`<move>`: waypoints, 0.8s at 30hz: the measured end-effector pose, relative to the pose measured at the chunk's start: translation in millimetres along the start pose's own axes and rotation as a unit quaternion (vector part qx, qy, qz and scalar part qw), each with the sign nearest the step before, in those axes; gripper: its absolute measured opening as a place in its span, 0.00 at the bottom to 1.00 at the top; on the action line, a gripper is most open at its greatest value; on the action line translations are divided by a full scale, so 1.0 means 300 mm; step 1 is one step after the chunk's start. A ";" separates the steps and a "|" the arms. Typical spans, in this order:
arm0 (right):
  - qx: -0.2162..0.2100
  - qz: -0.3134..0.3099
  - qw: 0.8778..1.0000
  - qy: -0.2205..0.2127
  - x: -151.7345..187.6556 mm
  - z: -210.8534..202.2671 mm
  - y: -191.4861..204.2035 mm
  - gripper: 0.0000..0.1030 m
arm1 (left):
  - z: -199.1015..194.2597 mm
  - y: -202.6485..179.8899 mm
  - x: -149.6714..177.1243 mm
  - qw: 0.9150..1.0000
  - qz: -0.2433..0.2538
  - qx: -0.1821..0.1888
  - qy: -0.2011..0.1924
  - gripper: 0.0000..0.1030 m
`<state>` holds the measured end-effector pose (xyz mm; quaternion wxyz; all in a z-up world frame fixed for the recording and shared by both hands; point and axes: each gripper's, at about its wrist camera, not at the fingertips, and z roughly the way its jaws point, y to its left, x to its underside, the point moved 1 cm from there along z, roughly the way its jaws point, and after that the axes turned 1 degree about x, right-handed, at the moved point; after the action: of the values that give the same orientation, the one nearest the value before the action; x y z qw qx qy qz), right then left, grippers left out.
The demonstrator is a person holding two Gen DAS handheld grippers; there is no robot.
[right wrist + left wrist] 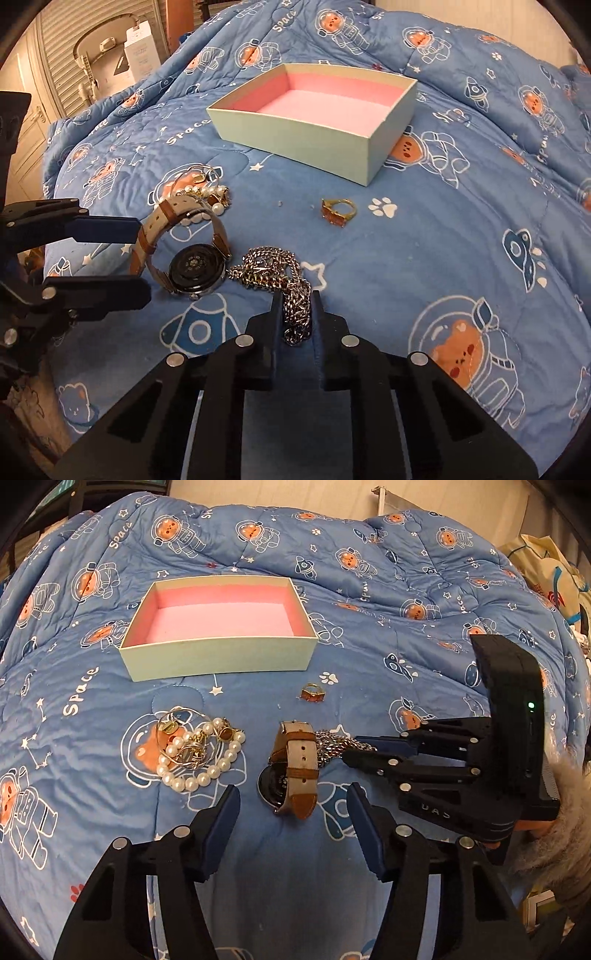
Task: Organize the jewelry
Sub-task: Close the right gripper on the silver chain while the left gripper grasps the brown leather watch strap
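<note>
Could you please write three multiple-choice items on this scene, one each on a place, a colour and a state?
1. Where does the ring lie?
A. in the box
B. on the quilt, between box and chain
C. on the watch

2. What colour is the inside of the box?
A. pink
B. green
C. black

3. What is the right gripper doing?
A. standing open over the ring
B. shut on the chain
C. shut on the watch strap

Answers:
1 B: the ring sits on the quilt, in front of the box, beyond the chain.
2 A: its floor and inner walls are pink.
3 B: its fingers press the chain links from both sides; the watch lies apart.
</note>
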<state>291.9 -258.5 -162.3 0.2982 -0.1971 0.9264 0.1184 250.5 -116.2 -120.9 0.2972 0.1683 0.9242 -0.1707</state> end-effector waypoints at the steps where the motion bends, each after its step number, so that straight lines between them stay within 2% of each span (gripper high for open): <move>1: 0.001 0.006 1.000 -0.001 0.011 -0.011 -0.007 0.14 | 0.010 -0.003 -0.004 1.000 0.000 -0.001 0.001 0.55; 4: 0.004 0.015 1.000 -0.001 0.045 -0.034 -0.024 0.14 | 0.035 -0.011 -0.015 1.000 0.000 -0.012 0.002 0.45; 6: 0.005 0.024 1.000 -0.001 0.061 -0.046 -0.031 0.14 | 0.049 -0.012 -0.022 1.000 -0.002 -0.017 0.003 0.29; 8: 0.006 0.032 0.999 -0.003 0.070 -0.058 -0.033 0.14 | 0.058 -0.011 -0.025 1.000 -0.004 -0.016 0.007 0.18; 9: 0.007 0.035 0.999 -0.004 0.072 -0.064 -0.033 0.14 | 0.060 -0.011 -0.027 1.000 -0.005 -0.017 0.007 0.15; 24: 0.002 0.029 0.999 -0.035 0.027 -0.165 0.050 0.13 | -0.044 -0.004 -0.038 1.000 -0.009 -0.006 -0.023 0.14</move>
<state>254.3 -264.3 -126.4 0.3272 -0.1651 0.9211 0.1317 252.2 -114.1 -103.7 0.3178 0.1541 0.9197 -0.1717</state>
